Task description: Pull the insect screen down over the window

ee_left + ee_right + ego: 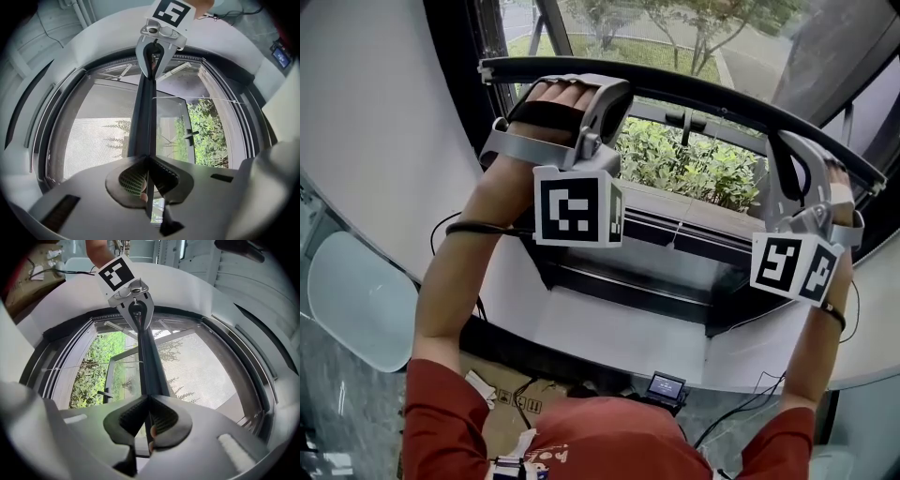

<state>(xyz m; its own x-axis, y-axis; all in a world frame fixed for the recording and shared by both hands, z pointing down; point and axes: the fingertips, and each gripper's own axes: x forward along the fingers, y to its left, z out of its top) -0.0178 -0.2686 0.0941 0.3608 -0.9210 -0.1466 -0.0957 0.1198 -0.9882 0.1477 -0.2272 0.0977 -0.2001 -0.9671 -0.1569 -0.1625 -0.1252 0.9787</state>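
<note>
Red sleeves [441, 403] sat nearest, one on each raised arm, with one cardboard box [502, 412] and one small lit device [667, 385] on the floor just past them. Beyond those ran the white sill [609, 337].

Higher up, the person held two tongs at arm's length. The left gripper [149, 164] had its ribbed jaws pinched together on the screen's dark pull bar [703, 98], near that bar's left end. The right gripper [149, 401] was clamped the same way near the right end, so the two were well apart along the one bar. That bar lay across the upper part of the window [675, 234], with the grey mesh [98, 136] stretched above it and bare glass below.

From where I stood, the bar looked stiff and light, a thin rail that would probably tilt and bind in its side tracks if one end led. The mesh looked soft and easily torn, so I judged the bar the only sound place to grip, at both ends as held. It seemed smooth, and a pinch on it could slip.

Farthest off, through the glass, I counted one window handle [682, 122], then green shrubs [694, 164]
</note>
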